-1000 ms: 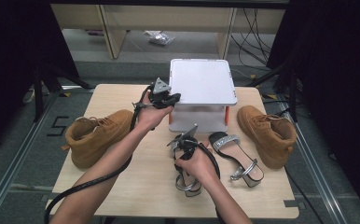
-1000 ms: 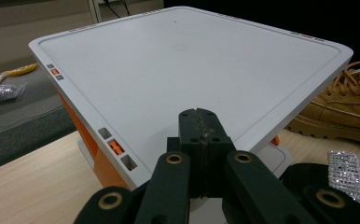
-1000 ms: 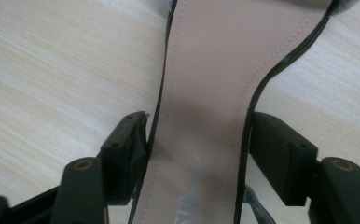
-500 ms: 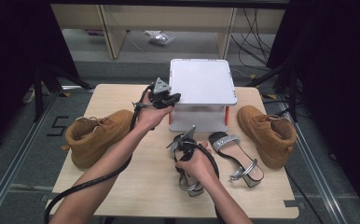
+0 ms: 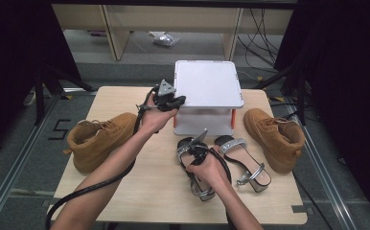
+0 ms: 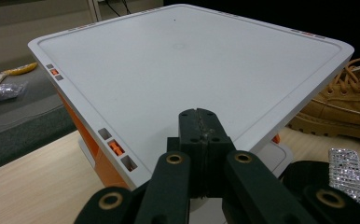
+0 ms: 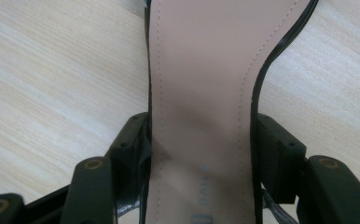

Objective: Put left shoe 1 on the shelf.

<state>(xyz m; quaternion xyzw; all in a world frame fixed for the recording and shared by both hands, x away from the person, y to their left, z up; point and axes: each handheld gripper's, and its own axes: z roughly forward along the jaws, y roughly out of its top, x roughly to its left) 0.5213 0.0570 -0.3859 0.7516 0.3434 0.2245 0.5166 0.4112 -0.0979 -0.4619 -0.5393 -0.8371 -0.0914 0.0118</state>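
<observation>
The left gripper, jaws pressed together, rests at the near edge of a white box. The right gripper straddles a sandal on the wooden surface — jaws at either side of its sole, a boot beyond.

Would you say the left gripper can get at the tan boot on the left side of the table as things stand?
Probably yes. The left gripper is shut with nothing between its jaws, up by the white box, and the tan boot sits beside that forearm with bare table between; it would only need to open.
</observation>
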